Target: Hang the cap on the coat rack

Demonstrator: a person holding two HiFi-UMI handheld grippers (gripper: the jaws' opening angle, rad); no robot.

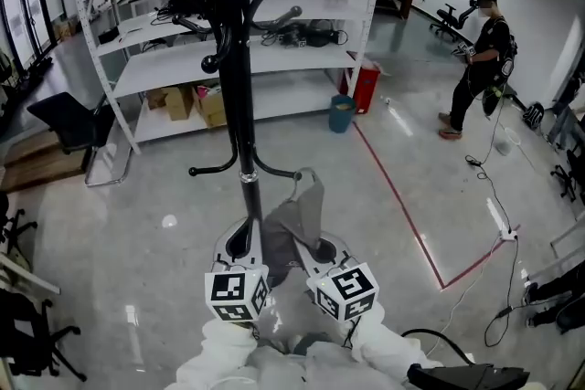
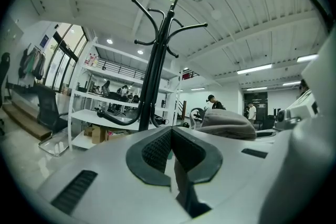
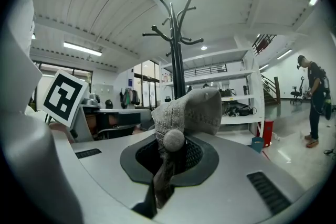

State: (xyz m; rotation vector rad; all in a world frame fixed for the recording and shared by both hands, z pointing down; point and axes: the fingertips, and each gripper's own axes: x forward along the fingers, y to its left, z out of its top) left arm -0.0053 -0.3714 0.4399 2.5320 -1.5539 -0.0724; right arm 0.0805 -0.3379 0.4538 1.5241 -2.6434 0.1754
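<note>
The right gripper (image 3: 168, 153) pinches the grey cap (image 3: 191, 110) between its fingers. It grips the fabric beside the round top button, and the rest of the cap rises above the fingers. In the head view the cap is in the air just beside the pole of the black coat rack (image 1: 239, 59) and is on none of its hooks. The left gripper (image 2: 170, 147) is at the other side of the pole, its fingers pressed together with nothing between them. Behind the rack is a white shelf (image 1: 274, 55).
</note>
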